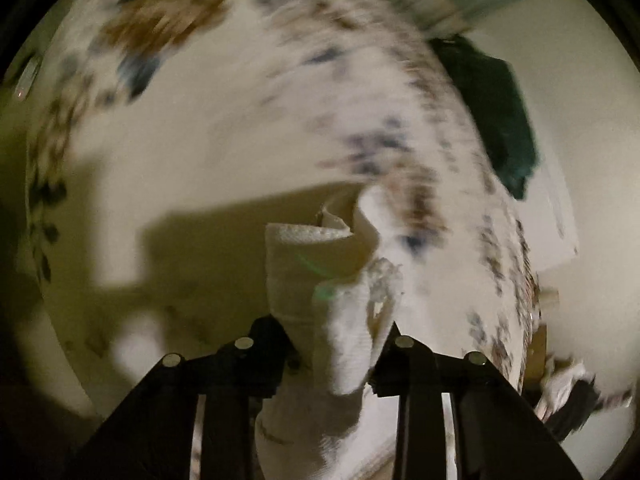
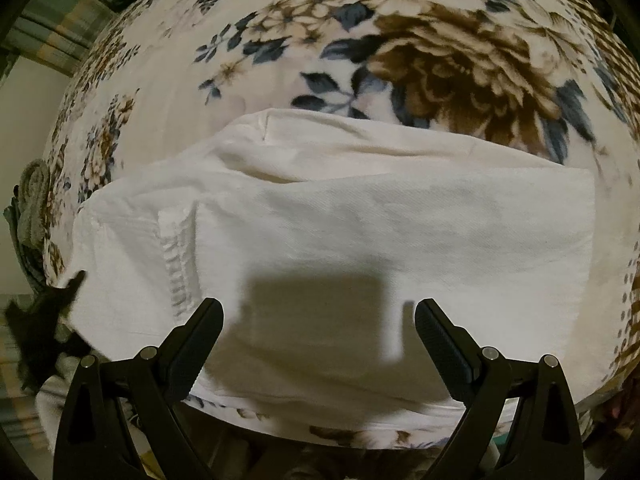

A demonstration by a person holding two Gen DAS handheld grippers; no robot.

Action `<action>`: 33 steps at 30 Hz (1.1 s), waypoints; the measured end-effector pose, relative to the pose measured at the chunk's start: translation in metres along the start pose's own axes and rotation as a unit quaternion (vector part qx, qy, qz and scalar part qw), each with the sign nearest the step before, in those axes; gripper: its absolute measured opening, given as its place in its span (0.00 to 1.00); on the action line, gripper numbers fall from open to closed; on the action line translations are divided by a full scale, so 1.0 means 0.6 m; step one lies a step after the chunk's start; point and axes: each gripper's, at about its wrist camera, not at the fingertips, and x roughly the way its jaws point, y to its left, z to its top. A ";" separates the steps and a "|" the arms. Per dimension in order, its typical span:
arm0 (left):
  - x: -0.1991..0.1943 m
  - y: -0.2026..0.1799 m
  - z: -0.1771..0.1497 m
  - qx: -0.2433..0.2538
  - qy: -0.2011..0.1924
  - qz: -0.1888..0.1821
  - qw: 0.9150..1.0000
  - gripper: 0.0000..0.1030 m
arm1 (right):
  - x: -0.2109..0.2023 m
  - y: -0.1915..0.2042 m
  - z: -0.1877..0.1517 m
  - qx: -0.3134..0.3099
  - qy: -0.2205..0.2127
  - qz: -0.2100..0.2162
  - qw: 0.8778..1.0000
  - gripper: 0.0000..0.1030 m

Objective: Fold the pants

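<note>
White pants (image 2: 360, 216) lie partly folded on a floral blanket (image 2: 440, 52) in the right wrist view. My right gripper (image 2: 320, 316) is open and empty, hovering just above their near part, its shadow on the cloth. In the blurred left wrist view my left gripper (image 1: 340, 344) is shut on a bunched white piece of the pants (image 1: 344, 320), with its frayed hem showing, and holds it lifted above the blanket (image 1: 240, 120).
A dark green garment (image 1: 500, 120) lies past the blanket's right edge in the left wrist view. Striped green bedding (image 2: 52, 20) shows at the upper left of the right wrist view. A dark object (image 2: 44, 320) sits by the pants' left edge.
</note>
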 end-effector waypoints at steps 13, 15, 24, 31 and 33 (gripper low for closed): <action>-0.076 -0.366 -0.286 0.331 0.108 -0.095 0.933 0.26 | -0.117 -0.201 -0.032 0.070 -0.028 -0.015 0.997 0.96; -0.059 -0.381 -0.349 0.367 0.133 -0.093 0.916 0.26 | -0.137 -0.238 -0.038 0.083 -0.035 -0.024 0.996 0.96; 0.033 -0.374 -0.534 0.458 0.254 -0.016 0.852 0.28 | -0.181 -0.362 -0.062 0.131 -0.046 -0.029 0.990 0.96; -0.028 -0.395 -0.469 0.414 0.263 -0.029 0.871 0.80 | -0.192 -0.370 -0.043 0.135 -0.060 0.053 0.988 0.96; -0.055 -0.390 -0.447 0.411 0.237 -0.034 0.879 0.80 | -0.185 -0.357 -0.031 0.130 -0.057 0.091 0.986 0.96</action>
